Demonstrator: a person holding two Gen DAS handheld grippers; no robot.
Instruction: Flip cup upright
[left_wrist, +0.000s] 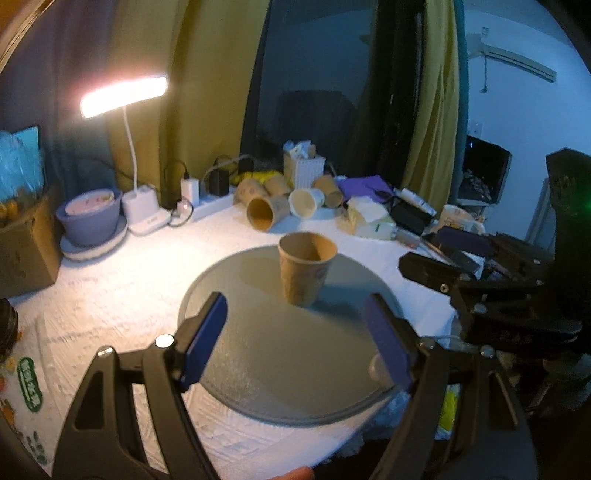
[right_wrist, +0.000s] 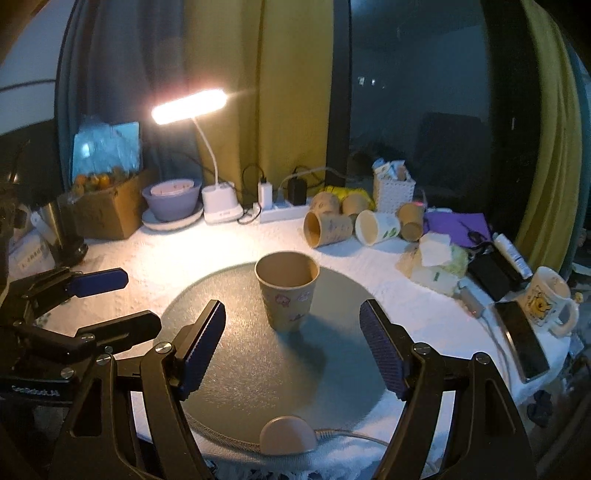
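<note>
Through my left camera, the left gripper (left_wrist: 295, 336) stands spread wide and holds nothing. The paper cup (left_wrist: 306, 271) stands just ahead of its fingertips, a little right of centre, mouth up, on a round grey mat (left_wrist: 258, 369). The cup touches neither finger. My right gripper (left_wrist: 443, 258) reaches in from the right edge.

Through my right camera, the right gripper (right_wrist: 293, 341) is also spread wide and empty. The cup (right_wrist: 287, 291) stands straight ahead between the lines of its fingers, just beyond the tips, rim up, so I judge the flip already done. The left gripper (right_wrist: 107, 299) shows at the left edge, fingers apart.

I judge the cup light, thin-walled and easily crushed. I would pinch it gently at mid-wall, where the taper is still stiff.
</note>
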